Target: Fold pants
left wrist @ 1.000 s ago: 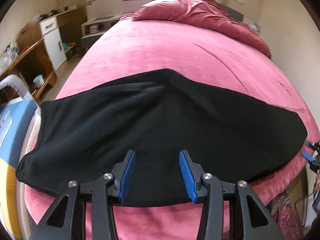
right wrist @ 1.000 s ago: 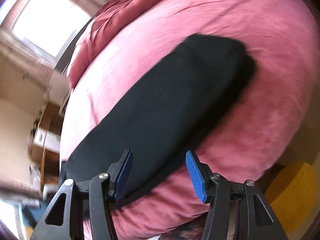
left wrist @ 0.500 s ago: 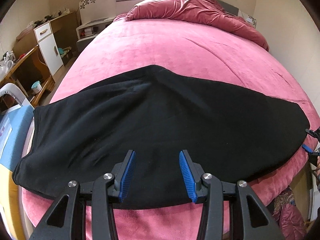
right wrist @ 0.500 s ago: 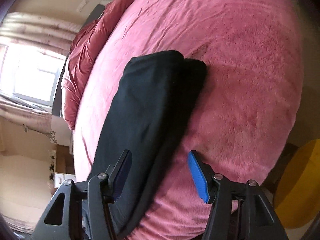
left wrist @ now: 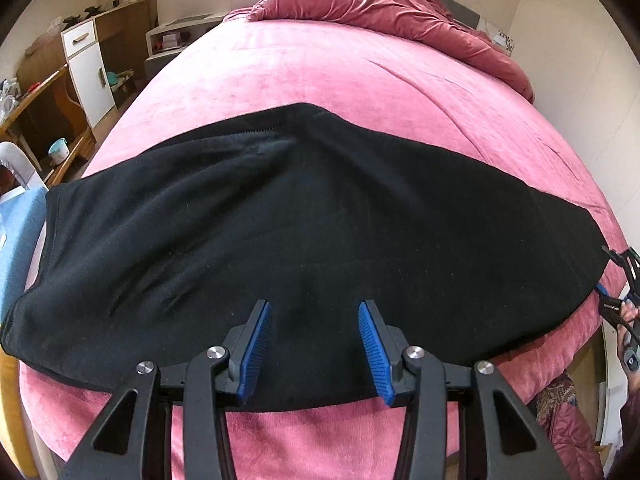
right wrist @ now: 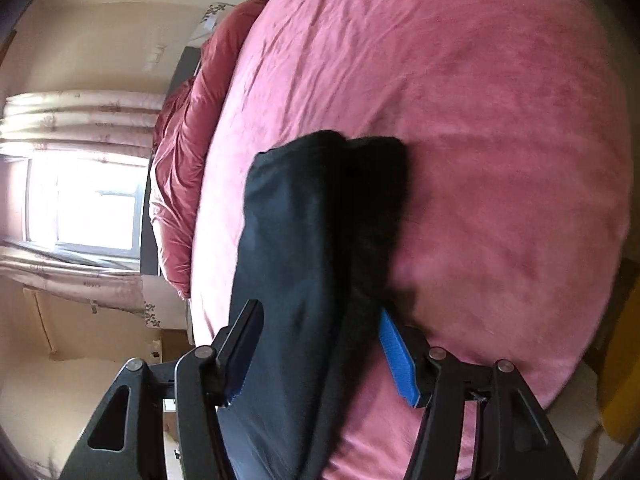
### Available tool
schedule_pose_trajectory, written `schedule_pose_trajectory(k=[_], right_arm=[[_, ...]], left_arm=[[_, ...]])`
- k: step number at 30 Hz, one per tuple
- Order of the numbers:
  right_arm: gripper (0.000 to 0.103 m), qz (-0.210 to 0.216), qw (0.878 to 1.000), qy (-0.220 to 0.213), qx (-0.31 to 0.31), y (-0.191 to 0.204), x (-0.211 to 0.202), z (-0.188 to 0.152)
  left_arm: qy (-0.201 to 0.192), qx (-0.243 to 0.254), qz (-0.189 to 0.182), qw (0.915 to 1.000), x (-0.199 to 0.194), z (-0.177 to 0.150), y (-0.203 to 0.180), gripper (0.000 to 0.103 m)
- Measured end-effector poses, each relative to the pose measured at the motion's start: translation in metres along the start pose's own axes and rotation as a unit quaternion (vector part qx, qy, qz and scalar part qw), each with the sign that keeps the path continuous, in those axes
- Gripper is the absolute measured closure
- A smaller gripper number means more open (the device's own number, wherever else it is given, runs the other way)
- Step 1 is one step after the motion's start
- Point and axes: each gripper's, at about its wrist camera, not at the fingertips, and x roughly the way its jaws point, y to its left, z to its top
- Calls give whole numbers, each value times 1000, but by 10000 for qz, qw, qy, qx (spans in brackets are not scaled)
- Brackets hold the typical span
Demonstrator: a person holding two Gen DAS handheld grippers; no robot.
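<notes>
Black fleece pants [left wrist: 304,232]: we keep them flat across the pink plush bed [left wrist: 320,72]. Left gripper [left wrist: 316,344] jaws wide above; right gripper [right wrist: 320,344] jaws wide, straddling the end to lift it.

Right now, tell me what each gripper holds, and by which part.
Left gripper: open above the black pants, holding nothing. Right gripper: open, straddling the pants' end, not clamped.
</notes>
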Motion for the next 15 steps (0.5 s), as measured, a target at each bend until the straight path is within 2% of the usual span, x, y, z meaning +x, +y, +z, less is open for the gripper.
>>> schedule_pose_trajectory(k=[1, 3, 4, 5, 6, 9, 12, 15], right_arm=[[44, -35, 10000, 2, -30, 2, 4, 1], [53, -60, 10000, 59, -50, 7, 13, 4], [62, -117, 9999, 65, -70, 10, 17, 5], [83, -202, 9997, 65, -146, 14, 23, 6], [88, -222, 9994, 58, -261, 18, 23, 5], [88, -169, 9975, 28, -692, 47, 22, 0], [89, -20, 9909, 112, -1344, 88, 20, -10], [88, 86, 9746, 302, -2217, 144, 25, -35]], left_arm=[[-2, 0, -6, 10000, -1, 0, 0, 57], [-15, -8, -39, 10000, -3, 1, 1, 57], [-17, 1, -41, 10000, -4, 3, 1, 57], [-13, 15, -47, 10000, -4, 3, 1, 57], [-11, 16, -62, 10000, -6, 3, 2, 57], [-19, -52, -107, 9999, -8, 6, 8, 57], [37, -380, -341, 9987, -9, 9, 21, 57], [88, -617, -507, 9968, -9, 12, 29, 57]])
